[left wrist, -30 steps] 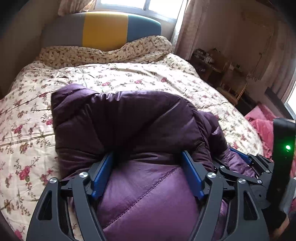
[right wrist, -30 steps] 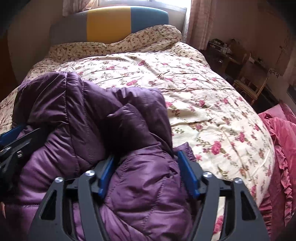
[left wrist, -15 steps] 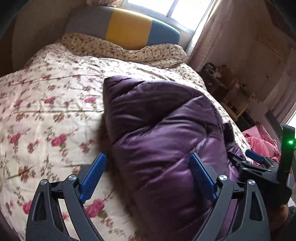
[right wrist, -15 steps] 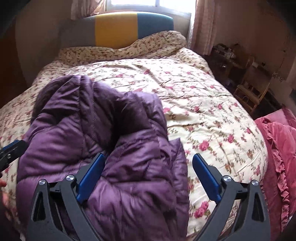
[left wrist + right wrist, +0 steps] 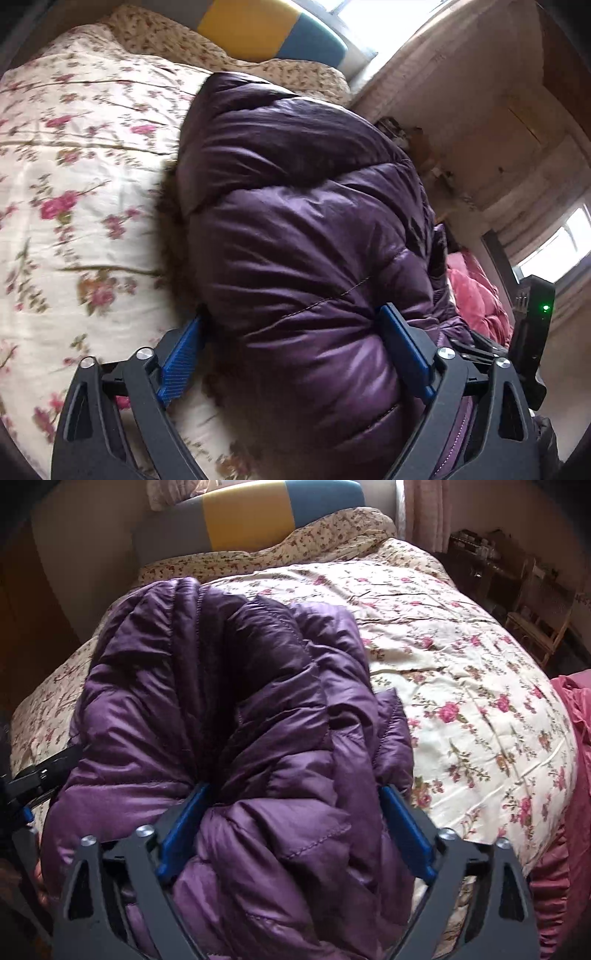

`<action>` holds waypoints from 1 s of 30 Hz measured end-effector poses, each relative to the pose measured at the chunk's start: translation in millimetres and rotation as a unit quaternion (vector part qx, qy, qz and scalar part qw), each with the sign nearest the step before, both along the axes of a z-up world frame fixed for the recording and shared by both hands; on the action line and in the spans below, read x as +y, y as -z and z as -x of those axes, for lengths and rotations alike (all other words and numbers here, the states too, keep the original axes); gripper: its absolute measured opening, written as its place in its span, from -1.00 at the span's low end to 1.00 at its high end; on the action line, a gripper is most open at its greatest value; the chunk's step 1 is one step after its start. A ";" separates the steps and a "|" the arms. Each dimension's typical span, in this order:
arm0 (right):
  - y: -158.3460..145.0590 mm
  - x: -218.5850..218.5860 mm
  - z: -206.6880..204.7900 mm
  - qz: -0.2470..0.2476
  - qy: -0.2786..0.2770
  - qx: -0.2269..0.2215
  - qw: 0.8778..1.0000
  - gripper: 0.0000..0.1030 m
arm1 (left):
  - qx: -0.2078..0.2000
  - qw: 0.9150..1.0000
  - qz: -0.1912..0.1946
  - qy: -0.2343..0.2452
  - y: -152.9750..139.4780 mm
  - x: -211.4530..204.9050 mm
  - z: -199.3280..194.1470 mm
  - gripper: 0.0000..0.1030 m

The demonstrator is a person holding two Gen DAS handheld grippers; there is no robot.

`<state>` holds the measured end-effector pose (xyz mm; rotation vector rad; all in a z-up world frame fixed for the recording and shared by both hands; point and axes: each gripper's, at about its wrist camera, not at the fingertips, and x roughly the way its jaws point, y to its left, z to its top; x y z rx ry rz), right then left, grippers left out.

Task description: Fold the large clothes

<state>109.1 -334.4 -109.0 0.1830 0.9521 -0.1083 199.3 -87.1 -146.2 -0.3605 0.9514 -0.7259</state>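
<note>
The left hand-held gripper [image 5: 295, 354] has its jaws spread wide and closing in, with a thick roll of the purple down jacket [image 5: 306, 229] bulging between the blue pads [image 5: 404, 350]; the right-hand pad presses into the fabric, while the left-hand one sits at the jacket's edge, contact unclear. The right hand-held gripper [image 5: 295, 827] is likewise wide and closing, both pads sunk into the jacket's [image 5: 229, 716] puffed folds.

The jacket lies bunched on the floral quilt [image 5: 461, 672] of the bed, its long axis running from the bottom of each frame up toward the headboard [image 5: 251, 513].

In the left wrist view it fills the centre, and a brown furry trim [image 5: 171, 221] shows along its left edge. Only the right wrist view shows the stitched, ribbed end at upper left of the heap and the open quilt to its right. A pink cover [image 5: 569, 738] lies at the right edge.
</note>
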 end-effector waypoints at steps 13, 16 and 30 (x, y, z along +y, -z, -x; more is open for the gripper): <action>-5.3 48.2 8.3 0.116 -0.045 -0.027 0.992 -0.56 | -0.059 0.997 -0.011 0.052 -23.2 -3.9 5.2 -0.19; -12.6 57.9 13.7 0.136 -0.052 -0.037 0.989 -0.66 | -0.070 0.996 -0.011 0.057 -28.7 -0.2 6.3 -0.25; -41.6 161.3 -85.2 0.121 -0.155 -0.103 0.975 -0.68 | -0.149 0.987 -0.045 -0.038 -96.7 103.0 -50.4 -0.27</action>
